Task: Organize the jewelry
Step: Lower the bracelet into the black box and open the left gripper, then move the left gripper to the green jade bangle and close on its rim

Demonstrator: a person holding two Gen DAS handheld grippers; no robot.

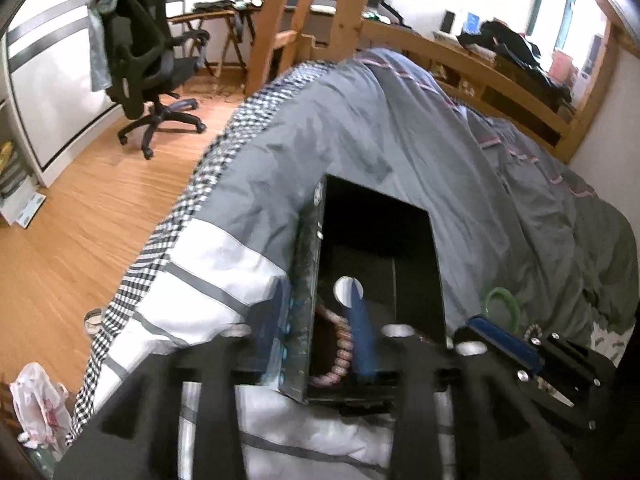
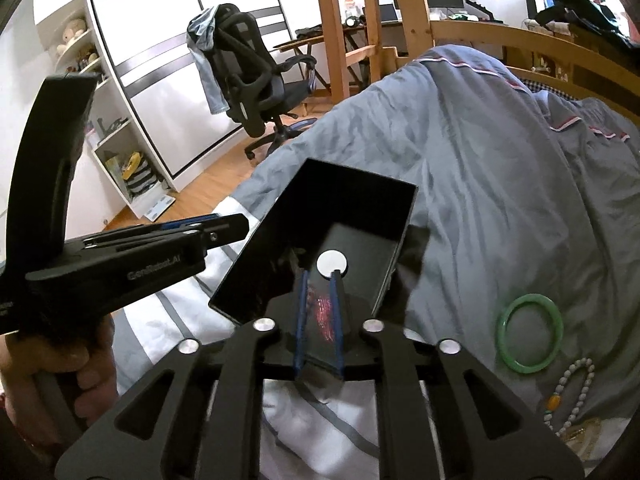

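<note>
An open black box (image 1: 312,260) (image 2: 272,240) lies on the bed with a white round spot on its floor. Inside it, a pink bead bracelet (image 1: 340,354) rests against the near left wall. My left gripper (image 1: 316,292) (image 2: 236,228) is open and straddles that wall, with one blue finger outside and one inside beside the bracelet. My right gripper (image 2: 320,276) (image 1: 472,324) hovers over the box's near right end, its pads a narrow gap apart; a pink blur (image 2: 325,308) shows between them. A green bangle (image 2: 505,332) (image 1: 500,291) and a white bead necklace (image 2: 562,380) lie on the duvet to the right.
The grey duvet (image 2: 480,160) is rumpled and humps up behind the box. A wooden bed frame and ladder (image 2: 332,40) stand beyond it. An office chair (image 1: 148,60) is on the wood floor to the left, and a plastic bag (image 1: 36,404) lies by the bed's edge.
</note>
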